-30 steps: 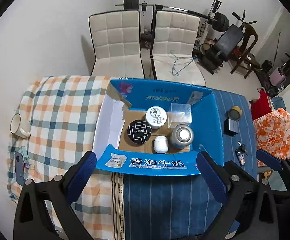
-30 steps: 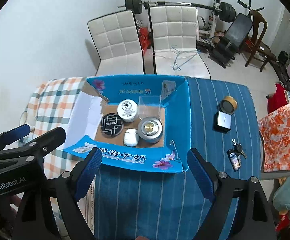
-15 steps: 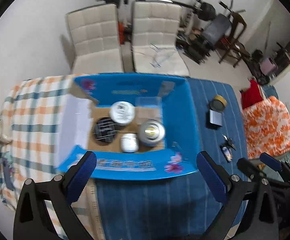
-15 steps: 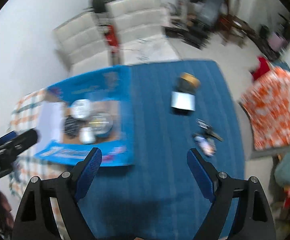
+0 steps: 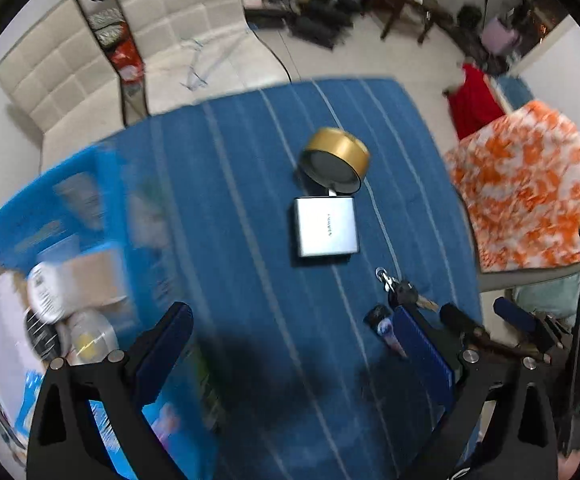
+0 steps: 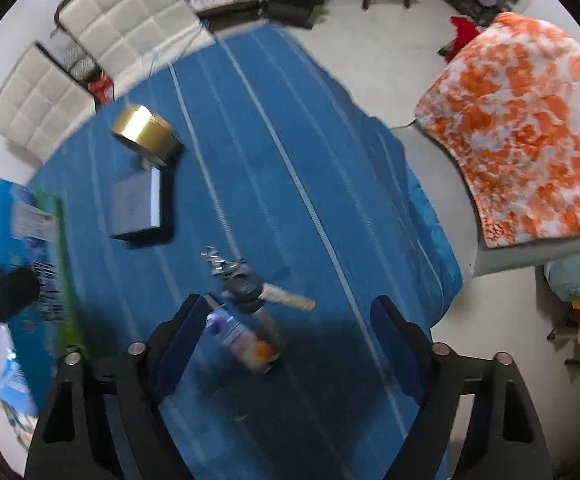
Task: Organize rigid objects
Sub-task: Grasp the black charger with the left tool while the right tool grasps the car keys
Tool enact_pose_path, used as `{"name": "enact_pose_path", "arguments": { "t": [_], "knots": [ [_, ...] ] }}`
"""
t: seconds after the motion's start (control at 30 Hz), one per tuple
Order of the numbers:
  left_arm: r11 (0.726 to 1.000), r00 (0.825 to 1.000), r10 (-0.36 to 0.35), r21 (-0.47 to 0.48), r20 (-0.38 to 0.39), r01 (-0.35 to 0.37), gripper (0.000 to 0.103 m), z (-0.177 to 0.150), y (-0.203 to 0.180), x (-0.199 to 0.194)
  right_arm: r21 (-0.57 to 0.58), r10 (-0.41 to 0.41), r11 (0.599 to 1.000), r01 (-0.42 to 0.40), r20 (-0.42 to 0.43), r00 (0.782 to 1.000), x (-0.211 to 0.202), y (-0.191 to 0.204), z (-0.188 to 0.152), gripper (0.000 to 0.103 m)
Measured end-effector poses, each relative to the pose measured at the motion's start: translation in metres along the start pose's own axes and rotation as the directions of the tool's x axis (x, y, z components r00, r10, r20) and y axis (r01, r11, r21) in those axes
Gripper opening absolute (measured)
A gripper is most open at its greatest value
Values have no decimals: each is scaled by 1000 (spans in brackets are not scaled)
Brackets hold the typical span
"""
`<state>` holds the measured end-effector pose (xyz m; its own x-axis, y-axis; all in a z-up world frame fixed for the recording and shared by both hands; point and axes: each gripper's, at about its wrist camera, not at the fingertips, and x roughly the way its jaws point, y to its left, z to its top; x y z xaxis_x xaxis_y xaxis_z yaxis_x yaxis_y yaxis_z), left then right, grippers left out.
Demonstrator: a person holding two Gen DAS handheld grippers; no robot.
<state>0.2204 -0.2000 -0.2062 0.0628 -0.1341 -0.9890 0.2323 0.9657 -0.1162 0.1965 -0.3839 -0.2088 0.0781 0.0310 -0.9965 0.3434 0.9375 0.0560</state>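
On the blue striped cloth (image 5: 249, 208) lie a gold round tin (image 5: 336, 160), a silver flat box (image 5: 326, 226) and a bunch of keys (image 5: 400, 292) with a fob (image 5: 384, 326). My left gripper (image 5: 294, 344) hovers open over the cloth, its right finger beside the fob. In the right wrist view the right gripper (image 6: 287, 336) is open above the keys (image 6: 241, 280). The fob (image 6: 245, 338) lies between its fingers, close to the left one. The gold tin (image 6: 145, 132) and silver box (image 6: 137, 204) sit further left.
A blue carton (image 5: 33, 240) at the left holds several blurred jars and tins. An orange-and-white covered seat (image 6: 530, 128) stands off the table's right edge (image 6: 430, 240). Two white chairs (image 5: 149, 40) stand behind the table. The left gripper's tip (image 6: 1, 292) shows near the carton (image 6: 5, 216).
Both grippers have swung right, away from the blue carton, and come lower over the blue cloth. The keys, silver box and gold tin now fill both views.
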Motion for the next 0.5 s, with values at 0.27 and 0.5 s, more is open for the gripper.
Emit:
{"name": "enact_pose_path", "arguments": {
  "t": [0.27,0.5],
  "knots": [
    [998,992,38,45,-123,-33,102,21,-15,67,-137,20,990,-31,-76,997,57,22,3,63],
    [998,985,38,47,-167,-30,102,34,-18,89,-130,-65,990,61,-25,998,62,22,1,24]
  ]
}}
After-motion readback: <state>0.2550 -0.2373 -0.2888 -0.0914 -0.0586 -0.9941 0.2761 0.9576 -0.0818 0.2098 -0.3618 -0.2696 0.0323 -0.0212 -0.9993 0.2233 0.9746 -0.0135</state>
